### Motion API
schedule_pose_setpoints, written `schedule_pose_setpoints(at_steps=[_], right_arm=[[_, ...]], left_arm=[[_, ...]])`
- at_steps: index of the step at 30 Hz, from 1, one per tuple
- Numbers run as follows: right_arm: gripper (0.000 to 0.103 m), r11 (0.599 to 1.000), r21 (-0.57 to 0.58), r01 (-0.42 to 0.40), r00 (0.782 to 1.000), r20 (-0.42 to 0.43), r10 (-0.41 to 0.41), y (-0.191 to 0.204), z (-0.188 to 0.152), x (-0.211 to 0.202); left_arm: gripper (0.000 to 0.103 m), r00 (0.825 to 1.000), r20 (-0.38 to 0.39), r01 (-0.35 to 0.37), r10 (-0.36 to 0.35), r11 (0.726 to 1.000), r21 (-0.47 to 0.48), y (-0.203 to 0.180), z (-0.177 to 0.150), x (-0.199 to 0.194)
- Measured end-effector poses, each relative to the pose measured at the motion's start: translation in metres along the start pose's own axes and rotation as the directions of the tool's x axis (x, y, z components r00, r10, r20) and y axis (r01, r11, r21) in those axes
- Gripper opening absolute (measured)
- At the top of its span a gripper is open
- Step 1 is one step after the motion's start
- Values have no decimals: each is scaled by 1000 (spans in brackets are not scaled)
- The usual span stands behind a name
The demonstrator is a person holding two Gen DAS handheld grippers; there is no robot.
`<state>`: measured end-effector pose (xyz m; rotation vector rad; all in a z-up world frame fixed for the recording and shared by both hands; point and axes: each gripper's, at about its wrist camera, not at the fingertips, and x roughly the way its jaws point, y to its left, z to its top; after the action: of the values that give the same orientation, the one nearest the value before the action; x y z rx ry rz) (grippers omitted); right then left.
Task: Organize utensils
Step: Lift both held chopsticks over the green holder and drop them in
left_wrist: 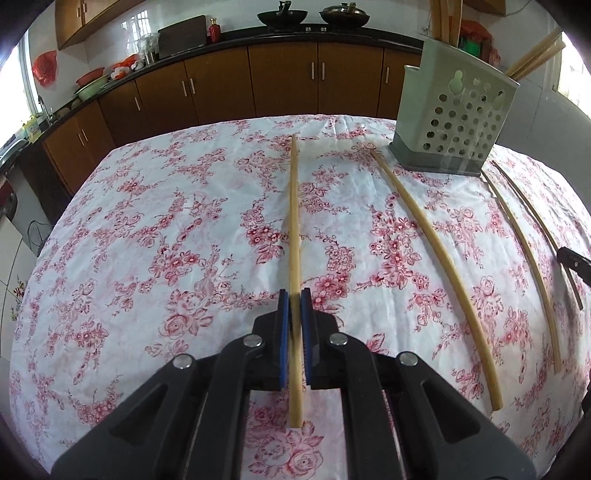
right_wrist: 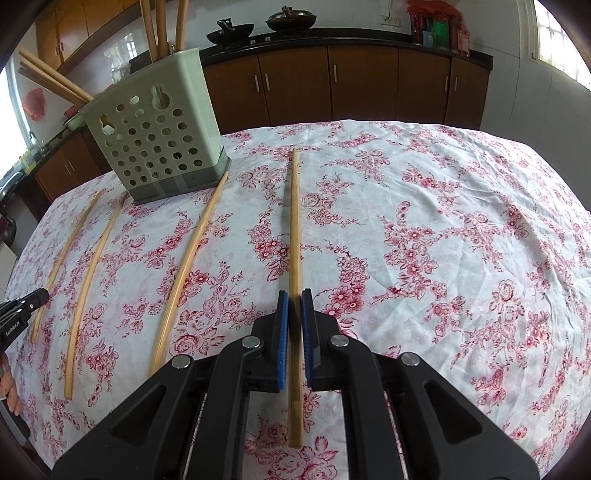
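Observation:
My left gripper (left_wrist: 294,295) is shut on a pale bamboo chopstick (left_wrist: 294,221), which runs straight away from me over the floral cloth, its blue pads pressing both sides. My right gripper (right_wrist: 294,295) is shut the same way on another chopstick (right_wrist: 294,240). Between these two, two more chopsticks (left_wrist: 436,251) (left_wrist: 524,258) lie loose on the cloth. A perforated grey-green holder (left_wrist: 458,122) (right_wrist: 159,140) stands at the far side with several chopsticks upright in it. Each gripper shows at the edge of the other's view: the right gripper (left_wrist: 574,258), the left gripper (right_wrist: 26,304).
The table's floral cloth (left_wrist: 166,240) ends at a far edge just behind the holder. Beyond stand brown cabinets (left_wrist: 280,77) under a dark counter with two woks (right_wrist: 229,35). A hand (right_wrist: 7,387) shows at the left edge of the right wrist view.

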<state>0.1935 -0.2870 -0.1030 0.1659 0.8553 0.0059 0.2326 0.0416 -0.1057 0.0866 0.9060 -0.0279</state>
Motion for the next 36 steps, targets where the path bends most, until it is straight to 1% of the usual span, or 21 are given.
schedule_pose_setpoints(at_steps=[2,3,6,8,11,13,16,18,23,27,30,31,32,33,34,35,36], right_arm=[[8,1000,9,-2,999,36,2,-1,4,-11],[8,1000,9,0,998,68,-1,-2,9,-20],[8,1000,2,5,989,148,-5,-1,21,-43],[8,1000,-3,5,978,207,-4,-1,30,-61],[8,1000,0,-3,964,266,3,-1,41,-79],[8,1000,6,-13,957,289,11,-4,47,-86],[8,1000,13,-27,949,315,22,-4,54,-94],[8,999,16,-37,943,332,30,-4,58,-100],[8,997,6,-77,923,379,69,3,72,-116],[8,988,-23,-153,890,432,147,15,87,-142],[8,979,-52,-199,854,482,199,24,98,-161],[8,975,-64,-211,837,504,215,29,102,-168],[8,973,-74,-219,823,521,225,33,105,-173],[8,970,-87,-228,803,546,238,37,109,-180],[8,968,-100,-231,784,570,246,42,113,-185],[8,967,-107,-229,771,587,248,45,116,-188],[8,968,-116,-224,753,610,247,49,121,-191]], left_arm=[[8,999,32,7,-7,1000,0,3,4,-13],[8,999,49,8,-8,1000,-1,4,6,-19],[8,991,127,32,-29,999,-23,8,21,-48],[8,980,192,53,-43,998,-45,12,33,-71],[8,963,262,80,-60,994,-68,18,49,-93],[8,952,299,94,-68,993,-75,21,59,-105],[8,940,334,101,-71,992,-73,23,70,-118],[8,933,349,116,-85,991,-69,24,74,-127],[8,909,398,148,-124,989,-29,16,86,-152],[8,882,440,181,-169,983,13,3,93,-174],[8,854,471,223,-221,973,53,-12,102,-192],[8,847,477,233,-234,970,64,-16,104,-197],[8,834,492,243,-251,967,82,-23,109,-204],[8,823,504,249,-262,964,94,-29,112,-210],[8,814,516,252,-268,962,103,-33,115,-214],[8,801,534,252,-272,961,112,-38,119,-220],[8,793,546,250,-272,961,116,-42,122,-223]])
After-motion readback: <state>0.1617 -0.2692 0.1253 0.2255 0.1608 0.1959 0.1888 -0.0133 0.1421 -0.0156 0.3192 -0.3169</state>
